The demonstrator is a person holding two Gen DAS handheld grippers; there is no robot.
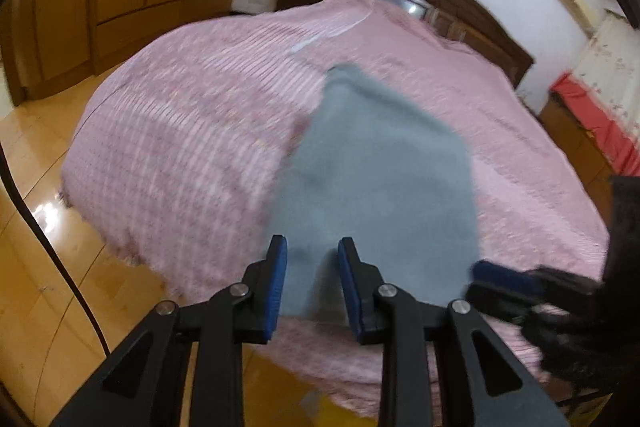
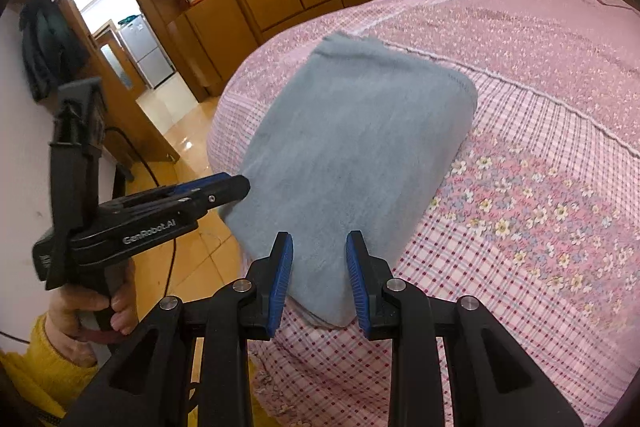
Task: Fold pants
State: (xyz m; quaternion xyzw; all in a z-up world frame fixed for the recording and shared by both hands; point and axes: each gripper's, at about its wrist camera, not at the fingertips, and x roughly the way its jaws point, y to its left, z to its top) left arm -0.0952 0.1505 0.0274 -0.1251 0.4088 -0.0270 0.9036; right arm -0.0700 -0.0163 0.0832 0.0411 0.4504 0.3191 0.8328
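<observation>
Grey-blue pants (image 2: pixel 352 155) lie folded on pink bedspread (image 2: pixel 540 155) near bed's foot. Left gripper (image 2: pixel 236 187) and right gripper (image 2: pixel 319 259) each pinch near hem w/ jaws narrowed. Lift both corners level, keep edges matched for next fold.

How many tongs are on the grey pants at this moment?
2. The left tongs meet the grey pants at their near left edge; the right tongs straddle the near edge. Whether the pads press is unclear.

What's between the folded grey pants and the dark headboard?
Only pink bedspread: nothing else lies between the grey pants and the headboard. The left wrist view shows the whole stretch.
</observation>
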